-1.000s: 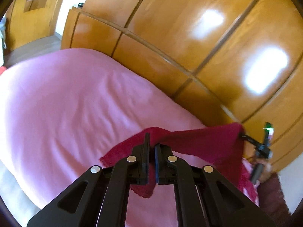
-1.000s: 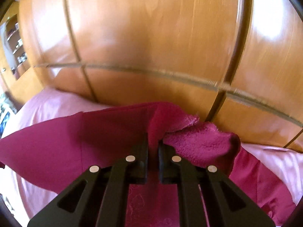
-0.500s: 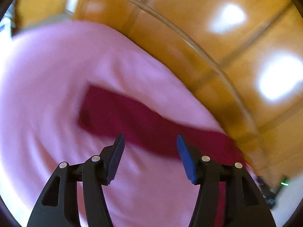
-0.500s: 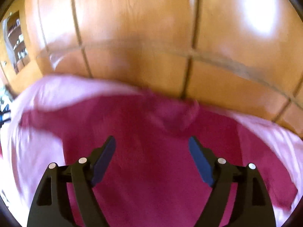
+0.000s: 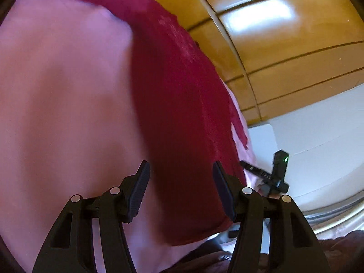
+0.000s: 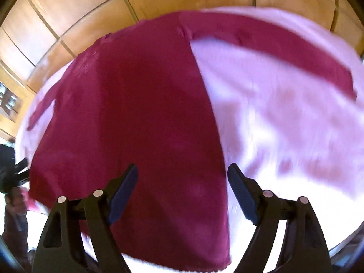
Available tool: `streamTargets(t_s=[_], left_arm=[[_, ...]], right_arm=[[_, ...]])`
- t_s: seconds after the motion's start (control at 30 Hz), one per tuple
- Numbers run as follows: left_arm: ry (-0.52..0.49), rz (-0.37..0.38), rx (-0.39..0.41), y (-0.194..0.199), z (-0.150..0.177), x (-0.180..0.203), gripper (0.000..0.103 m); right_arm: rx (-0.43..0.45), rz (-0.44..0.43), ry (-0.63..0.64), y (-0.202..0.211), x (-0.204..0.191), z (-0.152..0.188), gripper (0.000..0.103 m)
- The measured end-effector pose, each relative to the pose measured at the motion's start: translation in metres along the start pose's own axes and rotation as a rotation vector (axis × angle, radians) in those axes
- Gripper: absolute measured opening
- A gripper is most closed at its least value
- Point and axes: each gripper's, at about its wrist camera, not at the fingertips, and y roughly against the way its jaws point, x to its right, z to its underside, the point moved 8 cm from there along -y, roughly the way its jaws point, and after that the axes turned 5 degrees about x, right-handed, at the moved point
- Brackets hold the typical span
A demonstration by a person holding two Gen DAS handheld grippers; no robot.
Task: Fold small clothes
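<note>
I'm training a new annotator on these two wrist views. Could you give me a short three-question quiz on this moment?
1. True or false: the left gripper is clamped on the red garment.
2. The red garment lies on: A) a wooden floor, B) a pink bedsheet, C) a white chair.
3. Fill in: behind the bed stand glossy ____ panels.

Key: 1 false, its fingers are spread with nothing between them, as are those of the right gripper. 2 B. 3 wooden.
</note>
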Motion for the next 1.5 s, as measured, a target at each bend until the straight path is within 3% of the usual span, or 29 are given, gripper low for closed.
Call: streamTargets(t_s=[0.07,0.1,0.13,0.17,0.2,0.23,0.47,0.57,0.63,0.67,0.8,0.83,0.87,0.9,0.93,1.03,1.07,1.1,1.13,1.23,1.4,1.43,1.47,1.5], left_arm=[[0.001,0.007,0.001,-0.012,0.007,0.008,0.055],[0.005,0.014,-0.002,-0.015,0.007,0.009,0.041],[-0.007,0.0,-0.003,-0.02,0.005,0.013,0.03],[-0.025,-0.033,0.001,-0.02,0.005,0.014,0.01],[-0.035,-0.076,0.01,-0.02,-0.003,0.012,0.01],[-0.032,-0.077,0.016,-0.021,-0.012,0.012,0.009],[-0.192,-0.14,0.026,0.037,-0.041,0.067,0.008],[-0.208,-0.138,-0.009,0.069,-0.044,0.074,0.01],[-0.237,-0.215,0.028,0.083,-0.048,0.064,0.016],[-0.224,-0.268,0.044,0.092,-0.05,0.049,0.021],[-0.088,-0.325,0.038,0.089,-0.038,-0.005,0.024],[-0.061,-0.323,0.034,0.092,-0.033,-0.015,0.029],[-0.011,-0.303,0.035,0.087,-0.027,-0.025,0.046],[0.033,-0.272,0.037,0.083,-0.022,-0.032,0.056],[0.057,-0.247,0.036,0.081,-0.018,-0.036,0.056],[0.041,-0.269,0.016,0.059,-0.007,-0.037,0.056],[-0.001,-0.34,-0.007,0.049,-0.002,-0.039,0.044],[-0.058,-0.438,-0.024,0.045,0.001,-0.044,0.023],[-0.101,-0.494,-0.029,0.045,0.003,-0.047,0.019],[-0.101,-0.496,-0.025,0.053,0.006,-0.051,0.013],[-0.134,-0.528,-0.026,0.054,0.006,-0.046,0.012],[-0.138,-0.529,-0.006,0.055,0.001,-0.041,0.012],[-0.154,-0.533,0.027,0.057,-0.007,-0.034,0.012],[-0.171,-0.53,0.04,0.065,-0.009,-0.032,0.012]], right_arm=[[-0.029,-0.018,0.014,-0.003,-0.003,0.016,0.071],[-0.034,0.0,0.032,-0.001,0.001,0.021,0.064],[-0.03,0.022,0.054,0.0,-0.001,0.025,0.051],[-0.022,0.024,0.07,0.001,-0.005,0.022,0.03],[-0.018,0.012,0.071,0.004,-0.008,0.019,0.016],[-0.013,0.006,0.073,0.008,-0.011,0.017,0.009],[0.128,-0.142,0.177,0.083,-0.067,-0.002,0.008],[0.11,-0.201,0.211,0.099,-0.083,0.009,0.008],[0.078,-0.179,0.231,0.091,-0.088,0.02,0.008],[0.049,-0.135,0.234,0.08,-0.083,0.029,0.008],[-0.028,-0.028,0.194,0.056,-0.051,0.047,0.008],[-0.039,-0.027,0.181,0.054,-0.047,0.05,0.009],[-0.05,-0.021,0.17,0.049,-0.042,0.054,0.009],[-0.056,-0.017,0.165,0.045,-0.041,0.051,0.009],[-0.065,-0.018,0.157,0.042,-0.04,0.053,0.009],[-0.076,-0.014,0.145,0.038,-0.036,0.053,0.009],[-0.076,-0.016,0.141,0.035,-0.031,0.052,0.008],[-0.074,-0.017,0.14,0.037,-0.026,0.054,0.008],[-0.071,-0.02,0.149,0.04,-0.024,0.055,0.007],[-0.067,-0.038,0.172,0.047,-0.022,0.064,0.006],[-0.091,-0.083,0.122,0.039,-0.017,0.074,0.009],[-0.082,-0.125,0.089,0.042,-0.014,0.069,0.016],[-0.068,-0.135,0.077,0.045,-0.01,0.065,0.036],[-0.041,-0.125,0.061,0.049,-0.003,0.058,0.048]])
